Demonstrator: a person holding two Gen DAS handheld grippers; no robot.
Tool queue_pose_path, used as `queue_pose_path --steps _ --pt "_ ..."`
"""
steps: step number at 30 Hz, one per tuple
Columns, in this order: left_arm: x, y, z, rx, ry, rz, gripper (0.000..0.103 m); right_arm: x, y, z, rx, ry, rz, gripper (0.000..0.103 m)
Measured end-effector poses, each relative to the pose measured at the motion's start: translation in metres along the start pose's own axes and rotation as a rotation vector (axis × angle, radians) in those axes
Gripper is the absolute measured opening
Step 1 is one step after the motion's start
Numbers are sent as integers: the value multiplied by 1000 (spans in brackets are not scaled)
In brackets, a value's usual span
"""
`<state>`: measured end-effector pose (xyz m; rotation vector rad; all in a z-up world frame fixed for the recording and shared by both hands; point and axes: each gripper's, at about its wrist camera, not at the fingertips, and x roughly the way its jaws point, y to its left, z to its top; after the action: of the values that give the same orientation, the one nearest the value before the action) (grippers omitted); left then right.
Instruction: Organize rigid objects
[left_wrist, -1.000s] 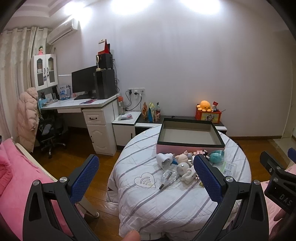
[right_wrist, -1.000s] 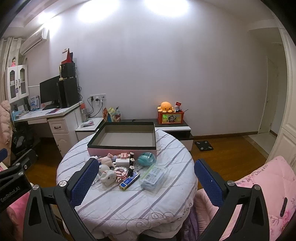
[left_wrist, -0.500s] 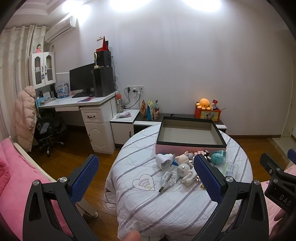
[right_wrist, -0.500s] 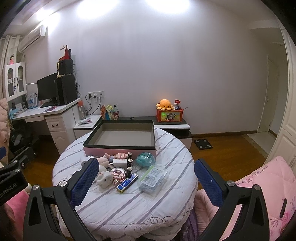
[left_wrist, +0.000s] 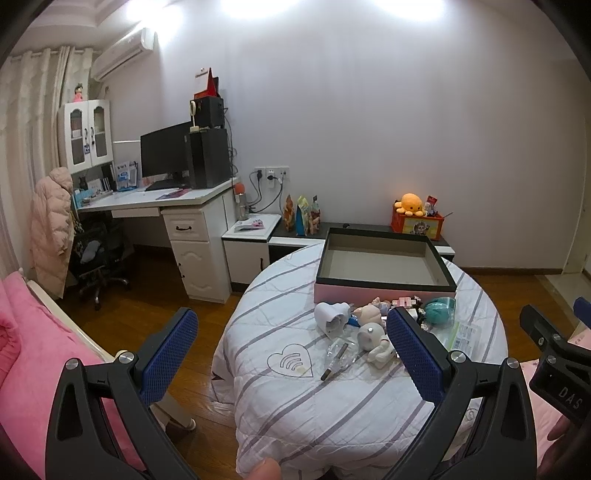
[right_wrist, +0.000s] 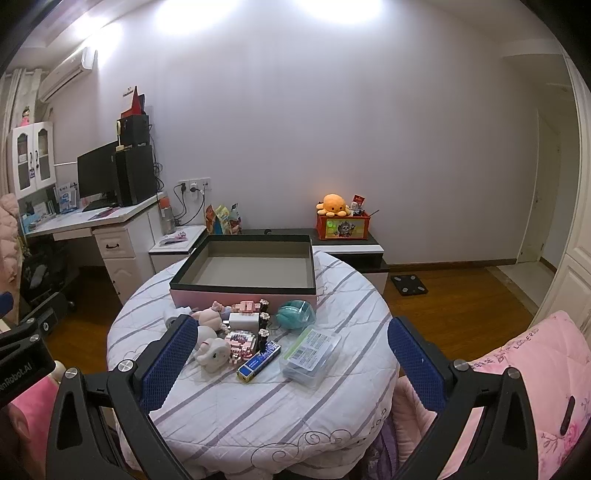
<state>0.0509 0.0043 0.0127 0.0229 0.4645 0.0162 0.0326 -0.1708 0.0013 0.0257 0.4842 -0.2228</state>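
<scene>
An open, empty pink box with a black rim (right_wrist: 243, 286) (left_wrist: 384, 282) stands at the back of a round table. In front of it lie several small objects: a white elephant toy (right_wrist: 213, 352) (left_wrist: 373, 338), a pink pig figure (right_wrist: 208, 315), a pink block toy (right_wrist: 240, 339), a teal round case (right_wrist: 295, 314) (left_wrist: 439, 310), a blue tube (right_wrist: 258, 361), a clear plastic case (right_wrist: 310, 352), a white cup on its side (left_wrist: 332, 317) and a clear pen-like item (left_wrist: 338, 356). My left gripper (left_wrist: 291, 356) and right gripper (right_wrist: 293, 363) are both open and empty, held short of the table.
The table wears a white striped cloth (right_wrist: 258, 406). A pink bed (left_wrist: 33, 350) lies at left and pink bedding (right_wrist: 535, 387) at right. A desk with monitor (left_wrist: 166, 155), low cabinets and a red toy box (right_wrist: 341, 225) line the back wall.
Both grippers have moved a little closer to the table and shifted slightly; the objects appear larger. Nothing on the table has moved.
</scene>
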Motion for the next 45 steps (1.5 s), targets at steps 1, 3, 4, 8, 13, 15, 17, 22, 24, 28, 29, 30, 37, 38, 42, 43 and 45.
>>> queue_pose_path --steps 1,3,4,8,13,15,17,22,24,28,29,30,37,38,42,43,45 --pt "1 0 0 -1 2 0 103 1 0 0 0 1 1 103" --pt "2 1 0 -2 7 -2 103 2 0 0 0 4 2 103" --pt "2 1 -1 -2 9 -3 103 2 1 0 0 5 4 103" --pt "3 2 -1 -2 13 -3 103 4 1 -1 0 10 8 103" --pt "6 2 -2 -2 17 -3 103 7 3 -1 0 13 14 103" --pt "9 3 -3 -2 21 0 103 11 4 -1 0 19 16 103" --pt "15 4 -5 -6 28 0 103 17 4 -1 -5 30 22 103" --pt "40 6 -14 -26 76 -5 103 34 3 -6 -9 65 26 103" --pt "50 4 -17 -22 96 -8 103 43 3 -8 -7 84 18 103" --pt "67 2 -24 -5 121 -8 103 60 2 -14 -3 117 12 103" --pt "73 2 -26 -5 134 -12 103 65 1 -17 -2 127 12 103" --pt "78 2 -29 -7 147 -19 103 71 1 -20 -2 141 7 103" --pt "117 -6 -48 -1 231 -61 103 106 -11 -35 13 230 -20 103" --pt "122 -9 -51 6 241 -68 103 110 -12 -36 15 236 -23 103" --pt "147 -18 -60 34 282 -81 103 134 -19 -41 35 283 -34 103" --pt "154 -20 -62 41 294 -82 103 139 -20 -42 40 294 -35 103" --pt "165 -23 -66 51 310 -85 103 153 -25 -45 54 322 -41 103"
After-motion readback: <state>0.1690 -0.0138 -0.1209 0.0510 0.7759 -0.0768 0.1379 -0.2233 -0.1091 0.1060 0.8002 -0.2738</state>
